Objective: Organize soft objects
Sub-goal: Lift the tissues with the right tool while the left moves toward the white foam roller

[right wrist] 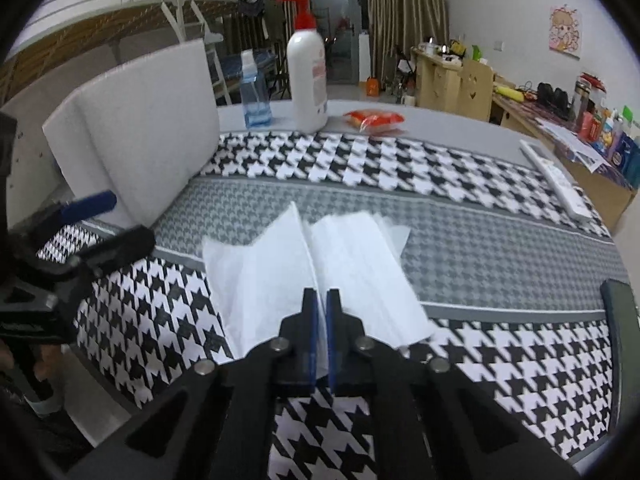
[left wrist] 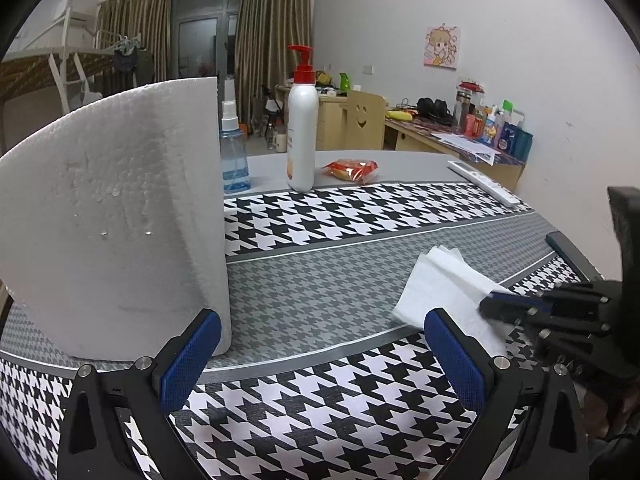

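My right gripper (right wrist: 321, 300) is pinched tight on the near edge of the thin white folded tissue (right wrist: 320, 264), which lies on the houndstooth black-and-white tablecloth (right wrist: 400, 168), its middle raised in a crease. My left gripper (left wrist: 320, 340) stands wide, holding nothing, beside the upright white foam board (left wrist: 112, 216)

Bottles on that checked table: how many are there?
2. A white pump bottle with a red top stands at the far edge, and a blue spray bottle stands just left of it, beside the foam block, which may hide more.
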Action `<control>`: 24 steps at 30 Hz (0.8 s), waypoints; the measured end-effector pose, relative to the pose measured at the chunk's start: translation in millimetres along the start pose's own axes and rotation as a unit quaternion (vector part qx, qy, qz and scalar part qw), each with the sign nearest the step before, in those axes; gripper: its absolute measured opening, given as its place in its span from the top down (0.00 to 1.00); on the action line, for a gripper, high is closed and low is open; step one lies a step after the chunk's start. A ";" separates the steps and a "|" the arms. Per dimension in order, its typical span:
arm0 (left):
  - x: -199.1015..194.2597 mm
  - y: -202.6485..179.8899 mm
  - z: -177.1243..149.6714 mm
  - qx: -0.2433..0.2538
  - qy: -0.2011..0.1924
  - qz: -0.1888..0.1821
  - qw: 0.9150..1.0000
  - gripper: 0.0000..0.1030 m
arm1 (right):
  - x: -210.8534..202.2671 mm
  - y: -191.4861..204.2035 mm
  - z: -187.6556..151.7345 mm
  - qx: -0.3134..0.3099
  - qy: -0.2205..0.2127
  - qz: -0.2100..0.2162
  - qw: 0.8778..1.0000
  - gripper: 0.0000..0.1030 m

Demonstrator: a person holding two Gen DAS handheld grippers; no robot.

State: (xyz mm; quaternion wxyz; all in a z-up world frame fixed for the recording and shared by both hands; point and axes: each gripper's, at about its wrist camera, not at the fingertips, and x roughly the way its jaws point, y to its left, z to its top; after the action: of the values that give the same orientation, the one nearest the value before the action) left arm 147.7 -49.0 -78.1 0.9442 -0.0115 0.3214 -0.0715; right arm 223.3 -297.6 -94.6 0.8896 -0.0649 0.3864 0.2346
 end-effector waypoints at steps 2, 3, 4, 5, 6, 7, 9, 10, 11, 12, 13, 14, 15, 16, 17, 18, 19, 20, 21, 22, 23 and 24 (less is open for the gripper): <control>-1.1 -2.6 -0.6 0.002 0.000 -0.001 1.000 0.01 | -6.4 -3.5 1.0 0.004 -0.010 -0.005 1.000 0.94; -1.6 -3.9 -0.7 0.003 -0.001 -0.002 1.000 0.01 | -8.7 -4.4 1.1 0.006 -0.013 -0.007 1.000 0.94; -2.0 -5.2 -0.9 0.005 -0.001 -0.003 1.000 0.01 | -10.3 -5.9 2.2 0.006 -0.014 -0.010 1.000 0.94; -2.1 -6.2 -0.9 0.006 0.000 -0.004 1.000 0.01 | -11.8 -7.6 1.7 0.008 -0.016 -0.012 1.000 0.94; -2.1 -7.4 -1.3 0.006 0.000 -0.004 1.000 0.01 | -12.8 -7.9 2.6 0.008 -0.017 -0.013 1.000 0.94; -2.3 -8.2 -1.6 0.007 0.001 -0.005 1.000 0.01 | -14.7 -9.1 2.8 0.010 -0.019 -0.017 1.000 0.94; -3.4 -9.0 -2.1 0.008 0.001 -0.005 1.000 0.01 | -20.2 -13.6 3.0 0.015 -0.025 -0.024 0.999 0.94; -3.5 -10.1 -2.3 0.010 0.002 -0.007 1.000 0.01 | -23.4 -16.0 3.0 0.019 -0.029 -0.027 0.999 0.94; -3.4 -11.2 -2.4 0.011 0.002 -0.008 1.000 0.01 | -27.1 -19.4 3.0 0.024 -0.034 -0.032 0.999 0.94; -2.4 -14.2 -1.4 0.011 0.003 -0.008 1.000 0.01 | -30.8 -22.3 3.3 0.027 -0.038 -0.037 0.998 0.94; -1.8 -15.6 -1.2 0.012 0.005 -0.008 1.000 0.01 | -33.8 -25.0 3.2 0.031 -0.042 -0.041 0.998 0.94; -1.4 -16.3 -1.4 0.012 0.005 -0.010 1.000 0.01 | -37.7 -28.7 2.8 0.035 -0.046 -0.048 0.997 0.94; -0.7 -18.1 -1.8 0.014 0.007 -0.011 1.000 0.01 | -40.4 -31.9 2.8 0.038 -0.049 -0.052 0.997 0.94; -0.2 -19.5 -2.0 0.014 0.008 -0.012 1.000 0.01 | -42.1 -33.9 2.4 0.041 -0.051 -0.054 0.996 0.94; 0.4 -21.3 -2.0 0.015 0.008 -0.014 1.000 0.01 | -43.2 -35.8 1.6 0.044 -0.052 -0.057 0.996 0.94; 1.2 -22.8 -2.1 0.015 0.010 -0.017 1.000 0.01 | -43.4 -37.1 0.9 0.046 -0.052 -0.062 0.996 0.94; 2.2 -24.5 -2.0 0.016 0.013 -0.020 1.000 0.01 | -42.7 -38.7 0.0 0.048 -0.050 -0.064 0.996 0.94; 3.2 -25.7 -1.7 0.016 0.016 -0.022 1.000 0.01 | -40.6 -39.9 -1.3 0.049 -0.046 -0.065 0.996 0.93; 3.3 -25.5 -1.8 0.016 0.017 -0.023 0.999 0.01 | -38.2 -41.2 -3.0 0.048 -0.041 -0.065 0.996 0.93; 4.1 -26.8 -2.0 0.017 0.019 -0.024 0.999 0.01 | -36.3 -41.8 -4.3 0.049 -0.037 -0.063 0.996 0.93; 5.1 -28.4 -2.0 0.017 0.020 -0.025 0.999 0.01 | -33.8 -42.4 -5.7 0.049 -0.034 -0.059 0.997 0.88; 6.2 -30.2 -2.1 0.018 0.022 -0.026 0.999 0.01 | -32.7 -42.8 -7.4 0.048 -0.030 -0.057 0.997 0.83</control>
State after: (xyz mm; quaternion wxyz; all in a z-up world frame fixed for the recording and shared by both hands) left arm 147.4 -79.7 -81.4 0.9348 -0.0015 0.3404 -0.1018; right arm 219.0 -349.5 -79.1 0.9149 -0.0367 0.3658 0.1668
